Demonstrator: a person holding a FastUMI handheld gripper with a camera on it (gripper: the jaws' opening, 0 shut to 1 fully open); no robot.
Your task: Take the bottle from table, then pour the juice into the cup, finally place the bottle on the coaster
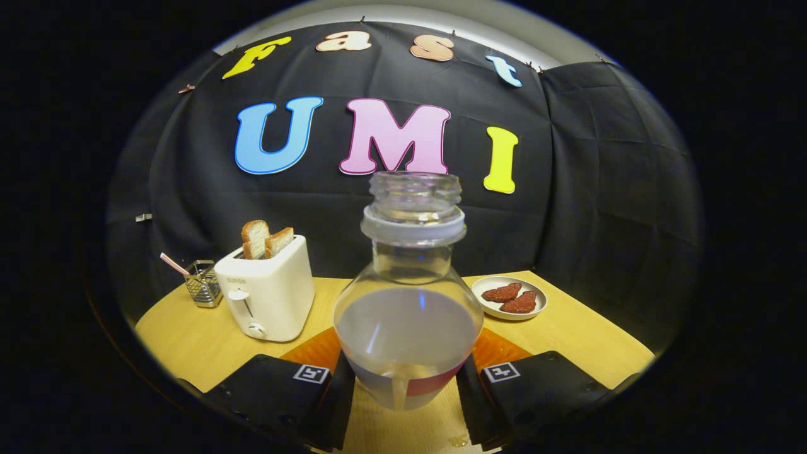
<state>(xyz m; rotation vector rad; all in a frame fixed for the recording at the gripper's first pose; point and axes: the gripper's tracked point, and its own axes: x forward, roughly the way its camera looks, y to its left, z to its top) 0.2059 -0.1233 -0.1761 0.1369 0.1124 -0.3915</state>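
In the gripper view we have the clear bottle (408,296) upright between our two fingers (328,384), and the gripper (406,384) is pinching it: both black pads press on the lower body, left and right, at the band of its label. The cap is off and the neck is open. The pale, greyish juice fills the wide lower part up to about the shoulder.

An orange coaster (315,350) shows on both sides behind the bottle's base, so the bottle sits over or just near of it; we cannot tell whether the base touches the wooden table (567,334) or hangs a little above.

We judge the step either as the grasp just made or as the final placing on the coaster; with juice left and no cup to go by, we cannot settle which. If placing, the next move calls for a level lowering onto the coaster, then spreading the fingers.

For room: the white toaster (268,293) with two bread slices stands near on the far left, a wire basket (203,284) beyond it. A plate (509,297) of reddish pieces lies far right. The right near side is the open way.
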